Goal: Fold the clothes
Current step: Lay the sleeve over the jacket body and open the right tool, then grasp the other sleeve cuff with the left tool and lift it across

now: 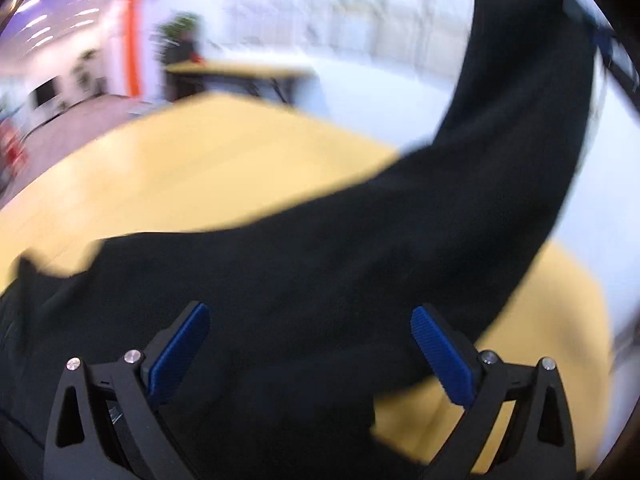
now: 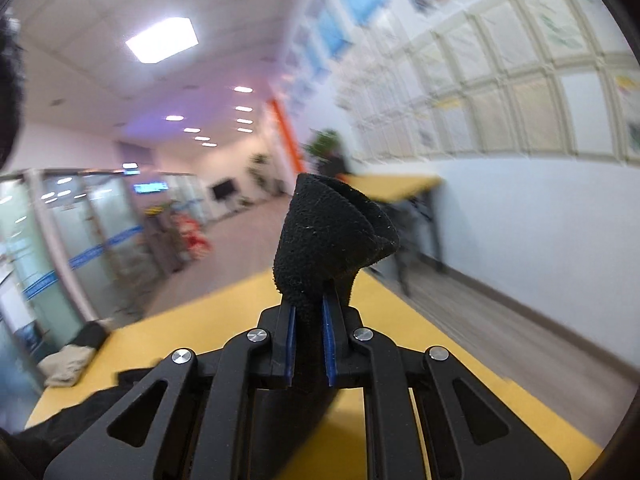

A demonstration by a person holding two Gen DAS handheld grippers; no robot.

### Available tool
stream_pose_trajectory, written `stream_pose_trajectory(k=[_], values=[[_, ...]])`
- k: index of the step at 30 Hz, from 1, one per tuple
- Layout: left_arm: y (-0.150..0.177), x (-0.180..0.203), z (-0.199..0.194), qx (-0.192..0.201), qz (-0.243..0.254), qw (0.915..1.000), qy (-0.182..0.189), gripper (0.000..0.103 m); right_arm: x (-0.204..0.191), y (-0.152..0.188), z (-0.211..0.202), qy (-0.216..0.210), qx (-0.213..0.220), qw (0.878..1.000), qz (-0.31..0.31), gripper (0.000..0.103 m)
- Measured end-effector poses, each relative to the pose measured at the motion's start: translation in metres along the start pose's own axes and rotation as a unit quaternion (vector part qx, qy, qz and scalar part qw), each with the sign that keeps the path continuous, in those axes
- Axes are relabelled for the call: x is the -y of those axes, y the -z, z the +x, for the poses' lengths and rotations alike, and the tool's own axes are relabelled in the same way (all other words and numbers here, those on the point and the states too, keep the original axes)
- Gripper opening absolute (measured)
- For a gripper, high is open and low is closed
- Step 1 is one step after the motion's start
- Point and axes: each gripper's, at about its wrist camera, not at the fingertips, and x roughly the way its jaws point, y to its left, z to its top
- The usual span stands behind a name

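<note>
A black fleece garment (image 1: pixel 320 280) lies partly on the yellow table (image 1: pixel 180 168). One long part of it rises steeply to the upper right in the left wrist view. My left gripper (image 1: pixel 310 350) hovers just above the cloth with its blue pads (image 1: pixel 180 354) far apart and nothing pinched between them. In the right wrist view my right gripper (image 2: pixel 310 340) is shut on a bunch of the black garment (image 2: pixel 328 236), which sticks out past the fingertips. It holds that bunch high above the yellow table (image 2: pixel 420 344), pointing almost level.
A beige cloth (image 2: pixel 66 364) and a dark item lie at the table's far left corner. A second yellow table (image 2: pixel 396 186) stands by the white wall beyond. Glass partitions and an orange pillar (image 2: pixel 286 136) line the room to the left.
</note>
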Motion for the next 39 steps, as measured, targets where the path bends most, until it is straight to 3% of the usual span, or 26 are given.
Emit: stream_pose_trajectory(k=[5,9,13,15,19,21,23,25,28,30,32,36,39], values=[[0.035,-0.057,-0.155,0.078,-0.060,0.9925,-0.072,0.103,-0.103,-0.008,0.031,-0.116,0.002,0.991,-0.072,0.010],[0.088,-0.104,-0.258,0.076,-0.096,0.9866,-0.108,0.103,-0.187,0.032,0.073,-0.184,-0.035,0.976,-0.111,0.010],[0.146,-0.145,-0.344,0.067,-0.114,0.9823,-0.133,0.103,-0.274,0.107,0.124,-0.247,-0.100,0.957,-0.116,0.010],[0.165,-0.174,-0.363,0.071,-0.130,0.9788,-0.141,0.103,-0.312,0.154,0.150,-0.268,-0.135,0.946,-0.125,0.010],[0.215,-0.207,-0.421,0.085,-0.163,0.9702,-0.158,0.103,-0.363,0.260,0.193,-0.318,-0.225,0.914,-0.116,0.010],[0.223,-0.212,-0.442,0.091,-0.160,0.9688,-0.166,0.103,-0.387,0.308,0.201,-0.332,-0.265,0.897,-0.124,0.010],[0.222,-0.215,-0.457,0.095,-0.153,0.9686,-0.171,0.103,-0.396,0.341,0.210,-0.332,-0.288,0.888,-0.138,0.010],[0.222,-0.218,-0.472,0.099,-0.145,0.9684,-0.176,0.103,-0.397,0.351,0.218,-0.330,-0.294,0.886,-0.143,0.010],[0.203,-0.210,-0.499,0.126,-0.144,0.9663,-0.172,0.103,-0.406,0.351,0.224,-0.330,-0.291,0.884,-0.160,0.010],[0.188,-0.204,-0.522,0.134,-0.139,0.9658,-0.173,0.103,-0.410,0.352,0.228,-0.337,-0.299,0.874,-0.180,0.013],[0.177,-0.200,-0.548,0.133,-0.139,0.9594,-0.206,0.103,-0.422,0.349,0.228,-0.345,-0.310,0.862,-0.205,0.017],[0.157,-0.204,-0.603,0.140,-0.191,0.9376,-0.254,0.103,-0.433,0.346,0.223,-0.389,-0.320,0.840,-0.203,0.056],[0.135,-0.207,-0.628,0.106,-0.226,0.9281,-0.276,0.103,-0.416,0.322,0.214,-0.405,-0.306,0.841,-0.188,0.067]])
